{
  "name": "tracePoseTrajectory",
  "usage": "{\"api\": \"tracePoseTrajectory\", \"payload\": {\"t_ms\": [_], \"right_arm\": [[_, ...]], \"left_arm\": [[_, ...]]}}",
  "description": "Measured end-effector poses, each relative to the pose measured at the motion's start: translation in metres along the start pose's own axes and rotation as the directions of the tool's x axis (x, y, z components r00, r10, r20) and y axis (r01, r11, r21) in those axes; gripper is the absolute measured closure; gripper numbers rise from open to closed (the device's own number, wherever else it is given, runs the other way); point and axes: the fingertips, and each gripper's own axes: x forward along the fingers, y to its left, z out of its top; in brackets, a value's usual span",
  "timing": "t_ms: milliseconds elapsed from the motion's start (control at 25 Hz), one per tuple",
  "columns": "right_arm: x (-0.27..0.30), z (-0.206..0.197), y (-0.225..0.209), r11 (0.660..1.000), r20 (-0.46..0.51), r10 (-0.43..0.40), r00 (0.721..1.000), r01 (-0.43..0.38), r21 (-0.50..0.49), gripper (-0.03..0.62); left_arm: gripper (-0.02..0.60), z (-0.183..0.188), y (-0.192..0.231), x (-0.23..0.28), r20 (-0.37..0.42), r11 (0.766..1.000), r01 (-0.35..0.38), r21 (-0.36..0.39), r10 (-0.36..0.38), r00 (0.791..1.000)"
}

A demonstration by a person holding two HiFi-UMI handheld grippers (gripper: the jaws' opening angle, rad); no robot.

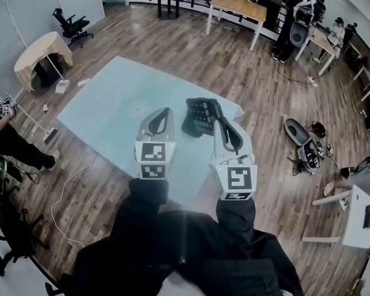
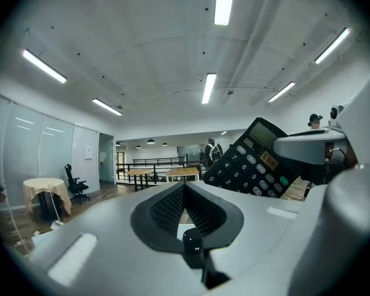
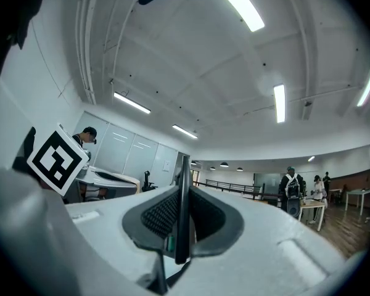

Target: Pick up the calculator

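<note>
R gripper [image 1: 218, 123] jaws narrow, clamped on the calculator [image 1: 201, 116]. In the right gripper view the calculator [image 3: 182, 202] sits edge-on between both pads, standing upright and reaching past the fingertips. In the left gripper view its key face [image 2: 250, 163] shows tilted, display end up, w/ the R gripper [image 2: 309, 144] pinching its right side. L gripper [image 1: 167, 112] jaws closed at the tips w/ nothing between them; the L gripper [image 2: 185, 189] view shows only a small gap lower between the pads. The two grippers are side by side, near but apart, and the L marker cube [image 3: 57, 158] shows at the left of the right gripper view. The calculator is held up in the air, off the light-blue desk [image 1: 111, 110]; in the head view it overlaps the desk's far edge. The desk top is bare around the grippers. Wood floor [image 1: 191, 48] is open on the far side. A round covered table [image 1: 42, 49] and an office chair [image 1: 71, 24] stand well off to the left, and wooden tables [image 1: 237, 6] are far back.
</note>
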Motion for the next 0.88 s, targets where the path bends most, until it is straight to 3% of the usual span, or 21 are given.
{"api": "tracePoseTrajectory", "payload": {"t_ms": [240, 880], "right_arm": [[0.004, 0.011, -0.009, 1.000, 0.033, -0.025, 0.999, 0.025, -0.004, 0.545], [0.007, 0.016, -0.008, 1.000, 0.057, -0.008, 0.998, 0.009, -0.028, 0.545]], "left_arm": [[0.579, 0.012, -0.003, 0.006, 0.040, 1.000, -0.005, 0.009, 0.005, 0.999], [0.579, 0.017, -0.011, 0.010, 0.046, 1.000, 0.012, 0.014, -0.013, 0.999]]}}
